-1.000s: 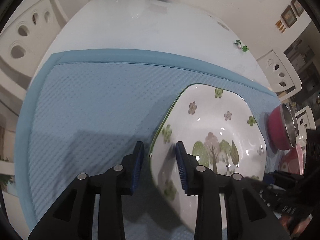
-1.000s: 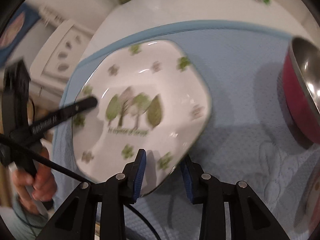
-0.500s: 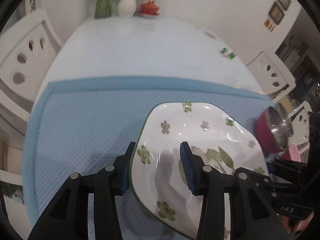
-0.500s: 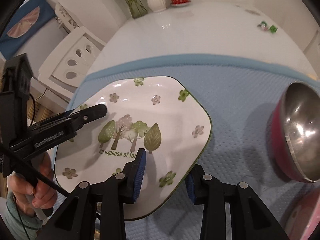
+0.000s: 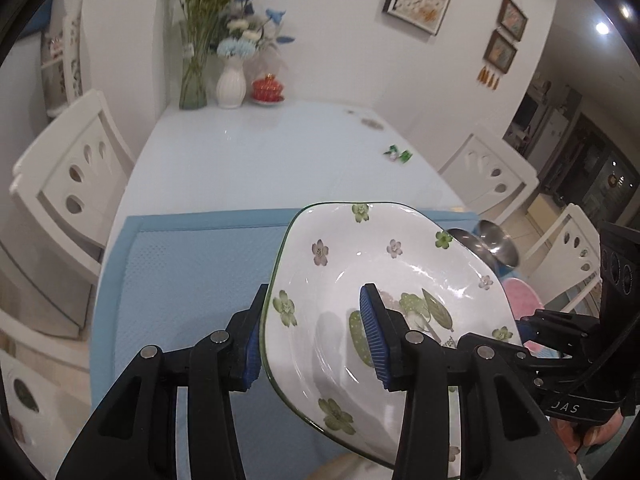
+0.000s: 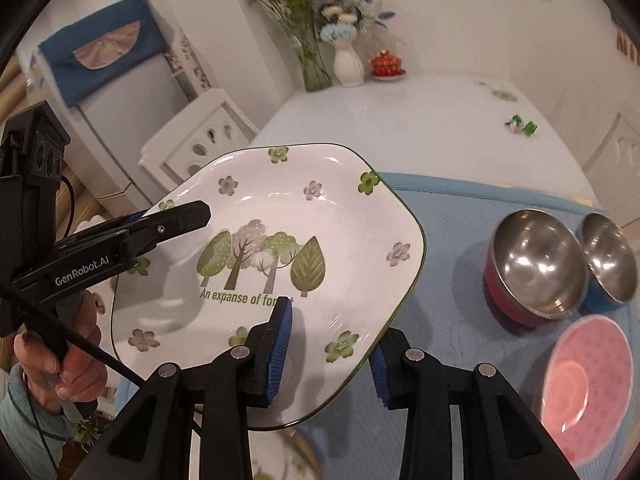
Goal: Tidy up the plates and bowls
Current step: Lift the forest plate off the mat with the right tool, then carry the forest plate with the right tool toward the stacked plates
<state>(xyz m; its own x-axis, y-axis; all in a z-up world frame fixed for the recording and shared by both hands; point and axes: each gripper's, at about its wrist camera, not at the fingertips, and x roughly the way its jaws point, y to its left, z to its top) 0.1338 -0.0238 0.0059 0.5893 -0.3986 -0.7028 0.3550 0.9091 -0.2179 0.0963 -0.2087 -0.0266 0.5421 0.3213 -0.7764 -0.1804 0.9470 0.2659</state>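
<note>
The plate point(image 6: 280, 216) is white with a thin green rim, scattered green and pale pink flowers, and green and pink trees at its centre. The mat point(image 5: 188, 280) is light blue. One steel bowl point(image 6: 534, 268) is magenta outside, another point(image 6: 610, 260) blue; a third point(image 6: 584, 388) is pink.

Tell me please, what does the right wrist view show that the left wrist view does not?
Only the right wrist view shows the blue steel bowl, the refrigerator with its blue cover and the plate's printed words in full. Only the left wrist view shows the framed pictures on the wall. Both show the forest plate gripped by the left gripper and the right gripper, the red steel bowl, the pink bowl and the blue mat.
</note>
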